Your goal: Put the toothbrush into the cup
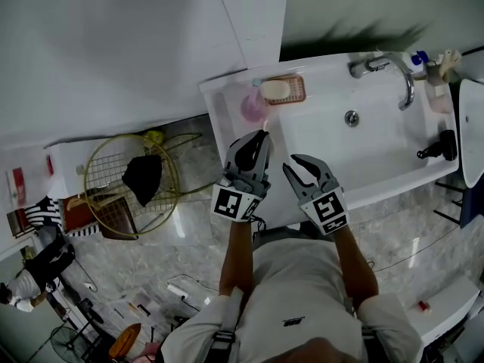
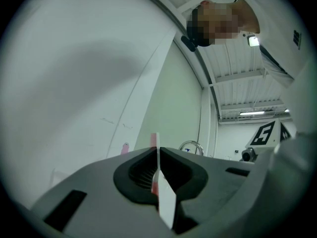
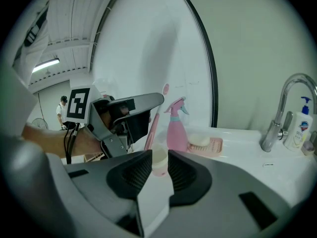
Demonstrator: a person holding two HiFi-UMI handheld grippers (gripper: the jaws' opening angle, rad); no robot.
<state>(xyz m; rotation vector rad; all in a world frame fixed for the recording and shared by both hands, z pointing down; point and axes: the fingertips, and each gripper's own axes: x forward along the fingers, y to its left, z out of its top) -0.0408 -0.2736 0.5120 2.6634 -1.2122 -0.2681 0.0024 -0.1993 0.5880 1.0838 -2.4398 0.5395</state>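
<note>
Sink (image 1: 325,138): white, long, set against the wall, largest item below me; I stand at its front left corner. Wire basket (image 1: 86,174): yellow, round, on the marble floor to the left of the sink, well apart from it, with a dark item inside. Faucet (image 1: 407,82): chrome, curved, at the back right of the basin. Spray bottle (image 1: 253,106): pink, upright on the sink's left ledge. Just beside it is the soap dish (image 1: 296,89), pink, carrying a pale bar of soap (image 1: 274,89). Left gripper (image 1: 261,138): over the sink's left ledge, pointing toward the spray bottle. Its jaws are pressed together on the toothbrush (image 3: 157,114), a thin pink-and-white stick held roughly upright, tilted a little, with the brush head at the top and above the jaws. Right gripper (image 1: 291,165): close beside the left one, over the sink's front edge. Its jaws are narrow, closed on the cup (image 3: 159,158), a small pale translucent one sitting upright between the pads with its mouth up. The toothbrush's lower end comes down just beside the cup's rim, on its left side in the right gripper view. I cannot tell whether the tip is already inside the mouth or only behind it.
</note>
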